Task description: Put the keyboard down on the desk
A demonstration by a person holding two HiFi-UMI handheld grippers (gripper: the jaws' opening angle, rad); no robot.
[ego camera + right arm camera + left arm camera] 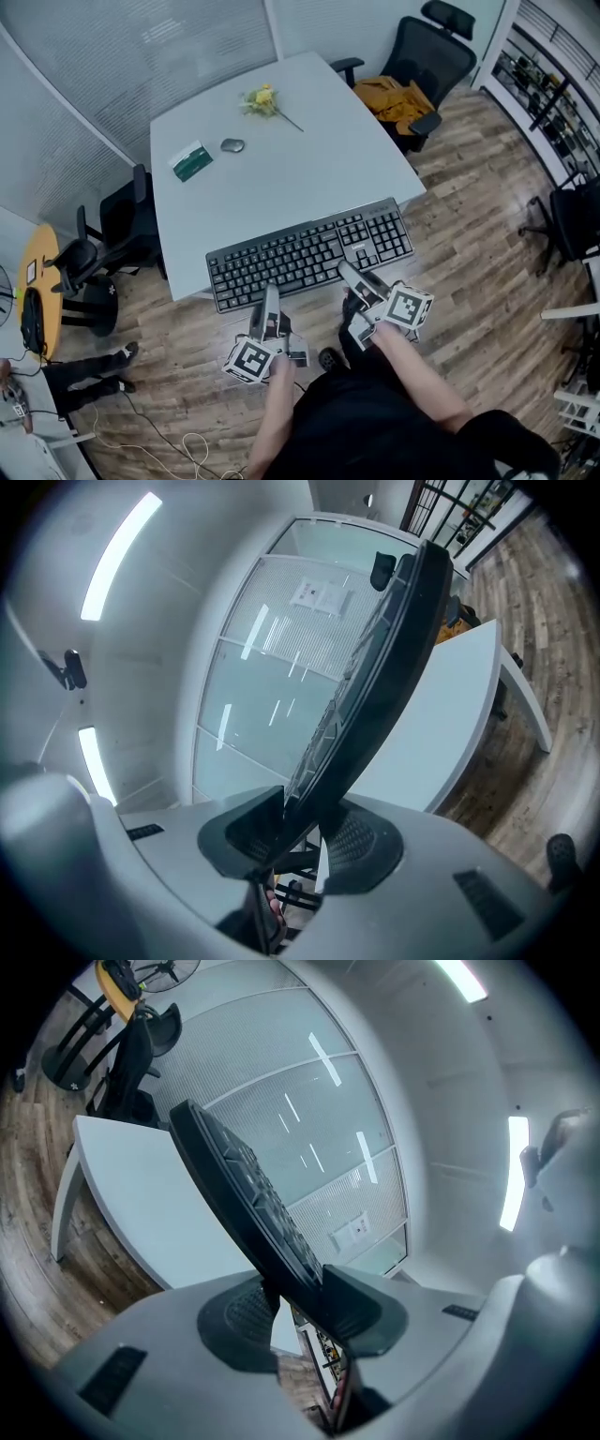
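A black keyboard (309,253) hangs level over the near edge of the white desk (281,169), partly past it above the wooden floor. My left gripper (270,302) is shut on the keyboard's near edge left of centre. My right gripper (353,276) is shut on the near edge further right. In the left gripper view the keyboard (244,1194) runs edge-on from between the pads up to the left. The right gripper view shows the keyboard (375,677) rising edge-on from the pads toward the upper right.
On the desk lie a green-and-white box (191,160), a grey mouse (232,144) and a yellow flower sprig (264,100). A black office chair (422,66) with an orange garment stands at the far right corner. More chairs (122,234) stand left of the desk.
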